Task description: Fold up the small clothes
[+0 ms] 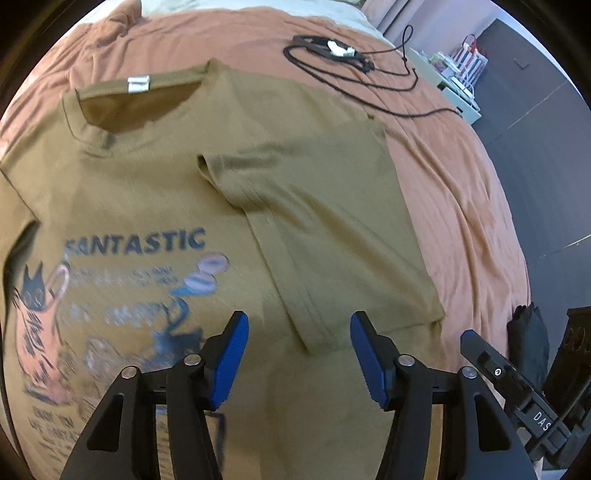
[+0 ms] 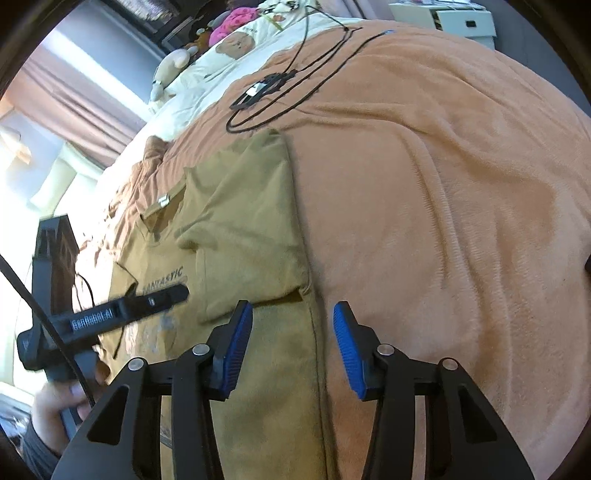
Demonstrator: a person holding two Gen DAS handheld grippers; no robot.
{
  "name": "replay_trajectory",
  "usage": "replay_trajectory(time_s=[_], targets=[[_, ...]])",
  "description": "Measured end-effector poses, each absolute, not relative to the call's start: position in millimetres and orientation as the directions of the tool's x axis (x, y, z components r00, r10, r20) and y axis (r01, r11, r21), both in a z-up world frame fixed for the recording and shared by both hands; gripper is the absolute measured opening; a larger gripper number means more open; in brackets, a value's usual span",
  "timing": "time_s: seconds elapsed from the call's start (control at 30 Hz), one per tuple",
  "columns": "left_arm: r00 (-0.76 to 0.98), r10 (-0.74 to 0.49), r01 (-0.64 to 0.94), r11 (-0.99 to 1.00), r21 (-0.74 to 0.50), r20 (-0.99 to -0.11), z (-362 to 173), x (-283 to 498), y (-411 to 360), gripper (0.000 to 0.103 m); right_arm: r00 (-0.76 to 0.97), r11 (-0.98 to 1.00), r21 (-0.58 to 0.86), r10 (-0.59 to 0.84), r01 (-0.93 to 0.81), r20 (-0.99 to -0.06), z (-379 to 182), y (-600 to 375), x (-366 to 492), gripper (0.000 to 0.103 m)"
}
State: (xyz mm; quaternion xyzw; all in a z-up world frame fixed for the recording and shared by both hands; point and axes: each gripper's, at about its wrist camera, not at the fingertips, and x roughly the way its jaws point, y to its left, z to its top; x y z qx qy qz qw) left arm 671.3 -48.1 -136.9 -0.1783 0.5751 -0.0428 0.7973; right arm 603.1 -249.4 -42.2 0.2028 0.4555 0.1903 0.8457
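Note:
A brown T-shirt [image 1: 140, 177] with a blue "FANTASTIC" print lies face up on an orange blanket [image 1: 461, 206]. Its right side and sleeve [image 1: 317, 221] are folded over onto the front. My left gripper [image 1: 299, 325] is open and empty, just above the lower edge of the folded flap. My right gripper [image 2: 293, 317] is open and empty above the shirt's folded right edge [image 2: 255, 236]. The left gripper's body [image 2: 110, 314] shows at the left of the right wrist view, over the print.
A coiled black cable with a white tag [image 1: 332, 50] lies on the blanket beyond the shirt. A cream bedcover with soft toys [image 2: 236, 40] is at the head of the bed. White drawers [image 2: 461, 20] stand past the bed's edge.

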Motion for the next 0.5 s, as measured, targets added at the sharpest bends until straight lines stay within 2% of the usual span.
replay_trajectory(time_s=[0.1,0.13,0.17,0.27,0.5], targets=[[0.32,-0.284,-0.135,0.931,-0.34,-0.904,-144.4,670.7,-58.0,0.048,0.507,0.852,0.508,0.496,-0.127,-0.705,-44.6,-250.0,603.5,0.044],[0.312,-0.277,-0.132,0.935,-0.331,-0.909,-147.7,670.4,-62.0,0.039,0.506,0.851,0.511,0.497,-0.124,-0.705,-44.1,-250.5,604.1,0.043],[0.301,-0.267,-0.131,0.939,-0.317,-0.915,-151.8,670.0,-66.1,0.024,0.508,0.847,0.518,0.501,-0.121,-0.701,-43.0,-250.9,604.6,0.043],[0.308,-0.254,-0.137,0.942,-0.306,-0.917,-153.7,667.0,-71.5,0.007,0.521,0.849,0.512,0.499,-0.132,-0.693,-36.3,-252.0,603.2,0.044],[0.313,-0.29,-0.118,0.933,-0.34,-0.904,-135.5,651.6,-65.1,0.007,0.516,0.85,0.511,0.498,-0.129,-0.697,-39.9,-256.3,607.0,0.044]])
